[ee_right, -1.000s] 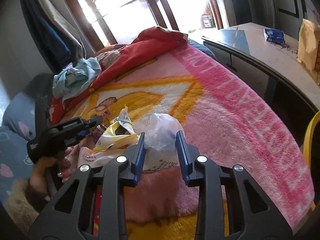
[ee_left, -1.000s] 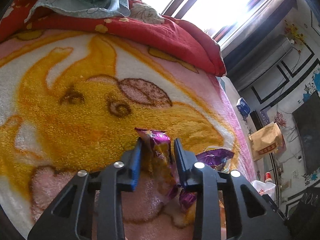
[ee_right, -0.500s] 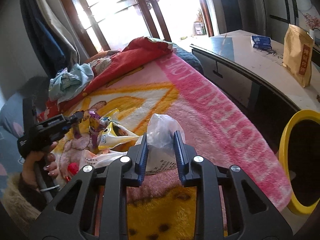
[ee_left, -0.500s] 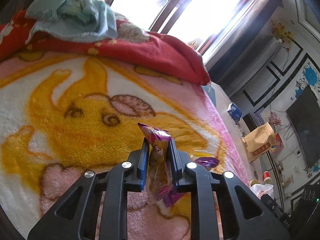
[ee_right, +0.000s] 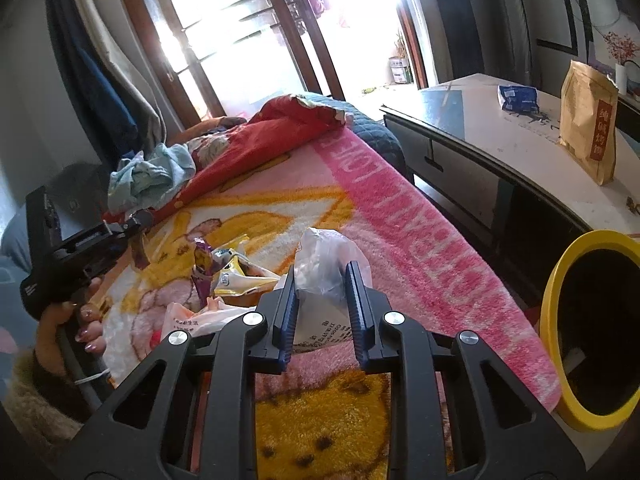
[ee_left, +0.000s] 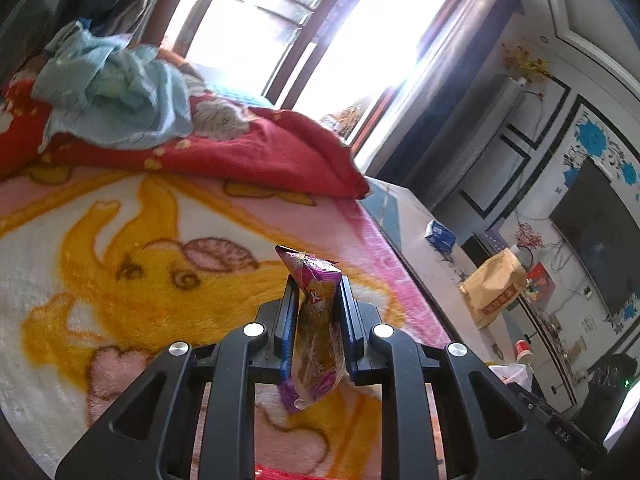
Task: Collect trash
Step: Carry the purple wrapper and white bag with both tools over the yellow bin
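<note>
My left gripper (ee_left: 318,285) is shut on a purple snack wrapper (ee_left: 316,320), which hangs clear of the pink and yellow blanket (ee_left: 120,280). The right wrist view shows that gripper (ee_right: 138,222) at the left, held by a hand (ee_right: 82,320). My right gripper (ee_right: 323,276) is shut on a crumpled clear plastic bag (ee_right: 324,248) above the blanket. A pile of trash lies between the two grippers: another purple wrapper (ee_right: 202,264), a yellow and white wrapper (ee_right: 240,280) and a white printed bag (ee_right: 192,320). A yellow-rimmed bin (ee_right: 551,312) stands at the bed's right edge.
A red quilt (ee_right: 260,148) and light blue clothes (ee_right: 152,172) lie at the head of the bed. A low cabinet (ee_right: 500,136) runs along the right side and carries a brown paper bag (ee_right: 586,128) and a blue pack (ee_right: 518,98). A window is behind the bed.
The left gripper's jaws closed on the purple wrapper and lifted it off the blanket. The right gripper moved right with the plastic bag, bringing the yellow bin into its view.
</note>
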`<action>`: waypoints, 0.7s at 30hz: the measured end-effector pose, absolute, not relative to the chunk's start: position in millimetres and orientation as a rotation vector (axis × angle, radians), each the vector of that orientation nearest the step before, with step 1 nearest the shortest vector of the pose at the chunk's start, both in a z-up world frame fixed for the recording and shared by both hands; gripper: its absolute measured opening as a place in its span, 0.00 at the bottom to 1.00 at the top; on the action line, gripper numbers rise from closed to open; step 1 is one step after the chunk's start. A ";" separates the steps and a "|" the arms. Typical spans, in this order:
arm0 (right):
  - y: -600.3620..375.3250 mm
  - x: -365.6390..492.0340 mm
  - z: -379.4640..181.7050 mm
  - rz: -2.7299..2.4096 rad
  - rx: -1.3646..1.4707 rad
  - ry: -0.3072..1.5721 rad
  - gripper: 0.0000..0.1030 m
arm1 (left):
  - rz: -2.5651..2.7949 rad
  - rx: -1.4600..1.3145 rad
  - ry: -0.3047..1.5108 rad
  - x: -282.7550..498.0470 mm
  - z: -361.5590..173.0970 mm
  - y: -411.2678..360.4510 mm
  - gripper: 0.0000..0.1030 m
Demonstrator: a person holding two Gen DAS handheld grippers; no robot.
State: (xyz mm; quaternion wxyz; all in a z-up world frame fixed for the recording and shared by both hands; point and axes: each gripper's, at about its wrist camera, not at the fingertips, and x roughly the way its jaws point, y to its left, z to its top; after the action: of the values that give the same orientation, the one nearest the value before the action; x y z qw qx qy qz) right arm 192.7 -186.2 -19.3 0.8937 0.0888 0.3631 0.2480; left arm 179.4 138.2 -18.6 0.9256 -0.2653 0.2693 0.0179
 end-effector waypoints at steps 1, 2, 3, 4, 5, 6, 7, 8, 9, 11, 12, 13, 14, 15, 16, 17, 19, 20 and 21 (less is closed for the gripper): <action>-187.7 191.7 -18.0 0.515 0.186 0.750 0.16 | 0.026 -0.541 0.551 179.7 -16.4 135.7 0.18; -189.6 191.0 -16.0 0.513 0.188 0.744 0.16 | 0.018 -0.536 0.549 179.8 -14.4 132.7 0.18; -190.6 190.1 -15.1 0.512 0.189 0.742 0.16 | 0.008 -0.531 0.547 179.9 -12.3 128.9 0.18; -191.6 190.3 -13.9 0.510 0.191 0.740 0.16 | -0.001 -0.527 0.548 180.1 -11.0 125.4 0.18; -193.9 190.2 -12.6 0.507 0.192 0.736 0.16 | -0.013 -0.523 0.549 180.3 -9.4 120.6 0.18; -196.3 190.7 -11.7 0.504 0.193 0.734 0.16 | -0.022 -0.519 0.551 181.5 -8.9 117.0 0.18; -198.1 190.7 -10.8 0.499 0.194 0.731 0.16 | -0.032 -0.514 0.552 181.7 -8.0 113.1 0.18; -200.8 190.8 -10.0 0.492 0.195 0.729 0.16 | -0.041 -0.506 0.554 182.4 -7.1 109.4 0.18; -203.3 190.8 -9.4 0.487 0.197 0.728 0.16 | -0.057 -0.498 0.556 182.9 -5.6 103.2 0.18; -209.1 190.7 -8.6 0.473 0.202 0.724 0.16 | -0.079 -0.484 0.558 184.3 -3.3 94.0 0.18; -211.5 190.8 -8.2 0.467 0.204 0.722 0.16 | -0.087 -0.478 0.558 185.4 -2.6 91.5 0.18; -214.1 191.0 -7.9 0.461 0.205 0.720 0.16 | -0.097 -0.471 0.559 186.3 -2.2 88.0 0.18; -217.6 191.2 -7.4 0.454 0.207 0.718 0.16 | -0.106 -0.466 0.561 186.8 -1.7 84.1 0.18; -221.8 191.7 -7.2 0.446 0.208 0.715 0.16 | -0.118 -0.460 0.563 187.7 -0.9 79.5 0.18; -225.0 192.7 -7.0 0.439 0.209 0.713 0.16 | -0.128 -0.452 0.565 188.2 -0.4 75.3 0.18; -228.9 193.3 -6.5 0.431 0.210 0.711 0.16 | -0.141 -0.442 0.568 189.1 0.4 69.5 0.18; -235.2 194.2 -5.5 0.414 0.215 0.706 0.16 | -0.163 -0.427 0.573 190.0 2.3 59.3 0.18; -239.3 194.6 -4.7 0.404 0.219 0.702 0.16 | -0.174 -0.418 0.575 190.3 3.0 54.4 0.18; -242.6 195.0 -4.2 0.397 0.221 0.700 0.16 | -0.184 -0.411 0.577 190.6 3.7 49.7 0.18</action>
State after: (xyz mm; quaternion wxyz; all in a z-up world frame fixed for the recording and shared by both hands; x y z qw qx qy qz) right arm 195.0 -242.6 -4.2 0.9143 0.1075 0.3398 0.1926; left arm 190.6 49.7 3.7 0.9338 -0.2009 0.2820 -0.0901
